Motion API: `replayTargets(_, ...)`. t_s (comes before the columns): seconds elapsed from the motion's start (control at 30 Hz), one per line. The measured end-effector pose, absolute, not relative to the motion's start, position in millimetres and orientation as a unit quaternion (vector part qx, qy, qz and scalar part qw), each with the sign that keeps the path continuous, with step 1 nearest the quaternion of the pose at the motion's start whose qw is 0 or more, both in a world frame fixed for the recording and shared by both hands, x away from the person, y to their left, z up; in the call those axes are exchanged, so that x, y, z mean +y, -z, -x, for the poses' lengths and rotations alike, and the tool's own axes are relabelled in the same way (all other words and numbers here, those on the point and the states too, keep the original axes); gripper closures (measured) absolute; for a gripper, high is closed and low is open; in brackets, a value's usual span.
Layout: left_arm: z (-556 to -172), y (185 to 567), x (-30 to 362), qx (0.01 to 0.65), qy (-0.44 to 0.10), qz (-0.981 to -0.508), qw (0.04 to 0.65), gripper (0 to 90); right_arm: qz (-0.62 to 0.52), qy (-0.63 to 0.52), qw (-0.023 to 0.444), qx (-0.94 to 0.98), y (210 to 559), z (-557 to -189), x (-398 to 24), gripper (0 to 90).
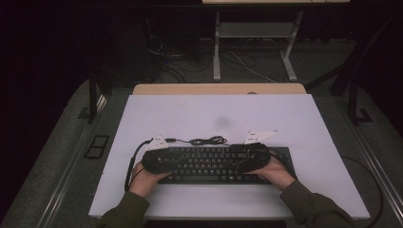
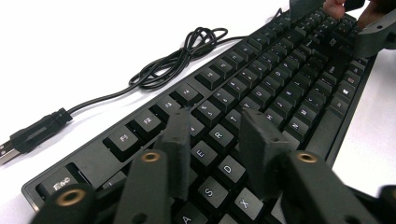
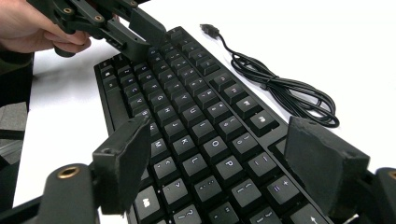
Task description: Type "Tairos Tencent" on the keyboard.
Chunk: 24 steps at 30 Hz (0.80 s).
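A black keyboard (image 1: 214, 167) lies on the white table top (image 1: 214, 114), its cable (image 1: 207, 140) coiled just behind it. My left gripper (image 1: 177, 161) hangs over the keyboard's left end. In the left gripper view (image 2: 217, 119) its jaws stand apart above the E, R and D keys (image 2: 219, 140), nothing pinched between them. My right gripper (image 1: 239, 160) is over the right end. In the right gripper view (image 3: 219, 126) its jaws spread wide, one by the front edge, one by the back edge of the keyboard (image 3: 187, 102). Contact there is unclear.
The cable's USB plug (image 2: 28, 135) lies loose on the table left of the keyboard. A wooden strip (image 1: 218, 88) borders the far table edge, with desk legs and floor cables (image 1: 247, 66) beyond. Bare white surface lies behind and beside the keyboard.
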<state>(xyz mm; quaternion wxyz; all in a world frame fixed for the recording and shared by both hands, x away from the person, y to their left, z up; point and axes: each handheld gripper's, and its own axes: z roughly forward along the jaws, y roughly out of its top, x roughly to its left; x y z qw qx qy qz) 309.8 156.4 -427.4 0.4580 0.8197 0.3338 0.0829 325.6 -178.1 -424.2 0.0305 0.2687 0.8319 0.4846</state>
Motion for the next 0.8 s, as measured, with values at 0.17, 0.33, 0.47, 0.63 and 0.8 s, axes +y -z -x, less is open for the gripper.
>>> replayTargets(0.17, -308.4, 428.7, 156.2, 0.336, -0.085, -0.819, 0.458, 50.2, -0.264, -0.483, 0.028, 0.834, 423.3, -325.6, -174.9, 30.1)
replayTargets(0.33, -306.8, 430.2, 157.3, 0.338, -0.09, -0.818, 0.456, 41.5, -0.257, -0.482, 0.022, 0.837, 423.6, -326.4, -171.0, 38.2)
replayTargets(0.47, -305.6, 430.5, 158.8, 0.34, -0.094, -0.817, 0.455, 37.6, -0.247, -0.482, 0.016, 0.84, 424.3, -326.5, -168.0, 47.1)
replayTargets(0.63, -304.3, 430.9, 160.4, 0.343, -0.098, -0.815, 0.456, 33.5, -0.237, -0.482, 0.009, 0.844, 425.0, -327.3, -163.3, 60.2)
replayTargets(0.8, -302.9, 431.2, 161.3, 0.346, -0.099, -0.813, 0.458, 29.7, -0.225, -0.478, -0.002, 0.849, 426.3, -326.8, -156.4, 72.6)
